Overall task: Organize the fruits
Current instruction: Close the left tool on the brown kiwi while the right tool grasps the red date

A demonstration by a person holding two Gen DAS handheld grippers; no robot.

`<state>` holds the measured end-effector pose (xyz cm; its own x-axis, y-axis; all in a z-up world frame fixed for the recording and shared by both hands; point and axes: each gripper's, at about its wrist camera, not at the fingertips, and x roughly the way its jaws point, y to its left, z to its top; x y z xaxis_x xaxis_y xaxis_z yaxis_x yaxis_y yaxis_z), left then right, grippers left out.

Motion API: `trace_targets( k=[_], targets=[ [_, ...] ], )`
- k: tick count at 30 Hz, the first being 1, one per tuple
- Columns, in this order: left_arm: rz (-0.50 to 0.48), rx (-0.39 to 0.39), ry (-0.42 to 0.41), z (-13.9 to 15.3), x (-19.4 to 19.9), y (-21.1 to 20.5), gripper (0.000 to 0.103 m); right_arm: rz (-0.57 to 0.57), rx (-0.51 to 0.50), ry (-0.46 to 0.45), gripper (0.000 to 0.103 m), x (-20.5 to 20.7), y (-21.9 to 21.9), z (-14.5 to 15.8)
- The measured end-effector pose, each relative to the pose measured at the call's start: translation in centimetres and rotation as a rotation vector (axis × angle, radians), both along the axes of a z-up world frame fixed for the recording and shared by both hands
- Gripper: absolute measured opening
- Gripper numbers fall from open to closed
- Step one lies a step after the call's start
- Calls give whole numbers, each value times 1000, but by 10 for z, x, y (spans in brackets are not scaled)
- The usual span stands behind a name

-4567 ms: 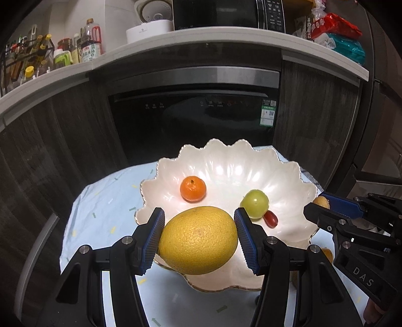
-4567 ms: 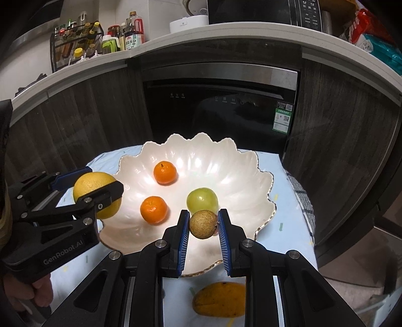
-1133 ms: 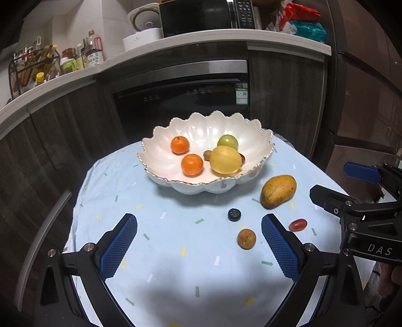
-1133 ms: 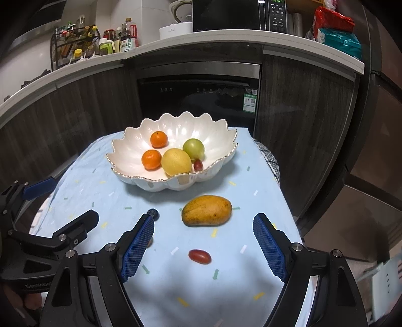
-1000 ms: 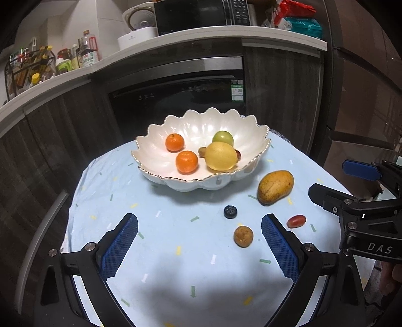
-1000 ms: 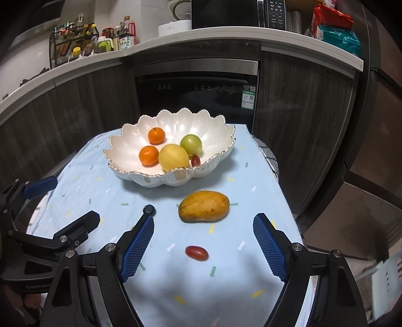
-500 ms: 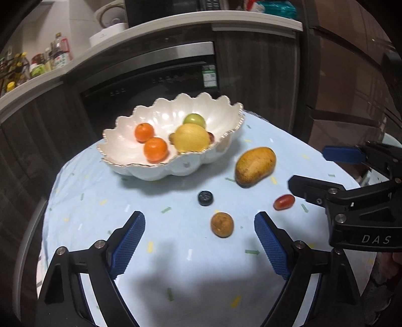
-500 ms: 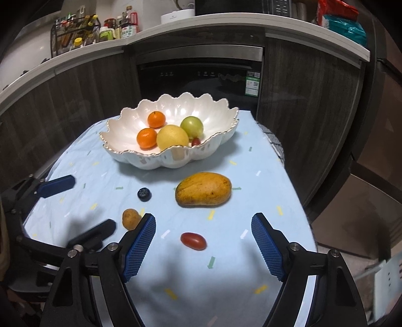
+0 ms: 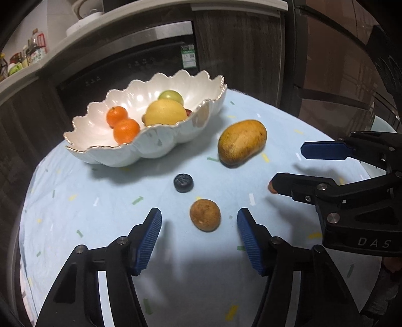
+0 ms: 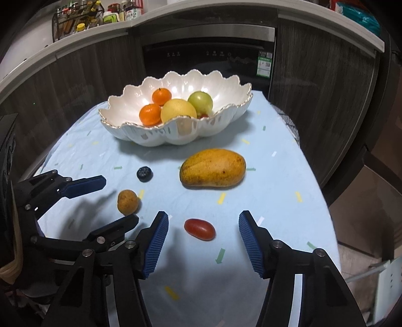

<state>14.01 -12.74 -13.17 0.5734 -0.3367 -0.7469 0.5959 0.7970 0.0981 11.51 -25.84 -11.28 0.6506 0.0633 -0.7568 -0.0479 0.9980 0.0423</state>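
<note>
A white scalloped bowl holds two oranges, a yellow citrus fruit and a green fruit. On the blue cloth lie a mango, a blueberry, a small brown fruit and a red cherry tomato. My left gripper is open, its jaws on either side of the brown fruit. My right gripper is open, its jaws on either side of the tomato, which is mostly hidden in the left wrist view.
The round table's cloth drops off at the right and near edges. Dark cabinets and an oven stand behind the table. Bottles sit on the counter above.
Both grippers, earlier shut on fruits over the bowl, are open and have dropped forward and down: the left around the brown fruit, the right around the tomato.
</note>
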Motion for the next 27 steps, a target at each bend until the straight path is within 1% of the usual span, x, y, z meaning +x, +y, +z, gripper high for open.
trace_targets(
  k=[3,5,7,9,11,16,19,20,24,27],
  targets=[
    [-8,4,13,-1,3,-3,60,0,7,14,56,2,-1,-5],
    [-10,10,16,-1,5,-4,60,0,13,23,53,4,-2,-7],
    [-20,19,23,-2,7,-7,57,1,20,32,51,5,-3,-9],
    [-27,25,33,-4,9,-8,51,4,22,39,48,6,-3,-11],
    [-33,35,40,-6,10,-11,49,6,26,46,47,6,-3,-12],
    [-44,43,33,-7,10,-12,49,1,38,59,45,9,-4,-15],
    [-50,38,39,-7,11,-12,46,4,37,75,36,10,-3,-18],
    [-52,40,38,-7,11,-12,45,7,31,76,35,10,-2,-20],
    [-65,43,31,-7,8,-15,35,15,19,69,30,10,1,-20],
    [-47,46,26,-7,9,-13,27,13,14,64,28,9,1,-20]
  ],
)
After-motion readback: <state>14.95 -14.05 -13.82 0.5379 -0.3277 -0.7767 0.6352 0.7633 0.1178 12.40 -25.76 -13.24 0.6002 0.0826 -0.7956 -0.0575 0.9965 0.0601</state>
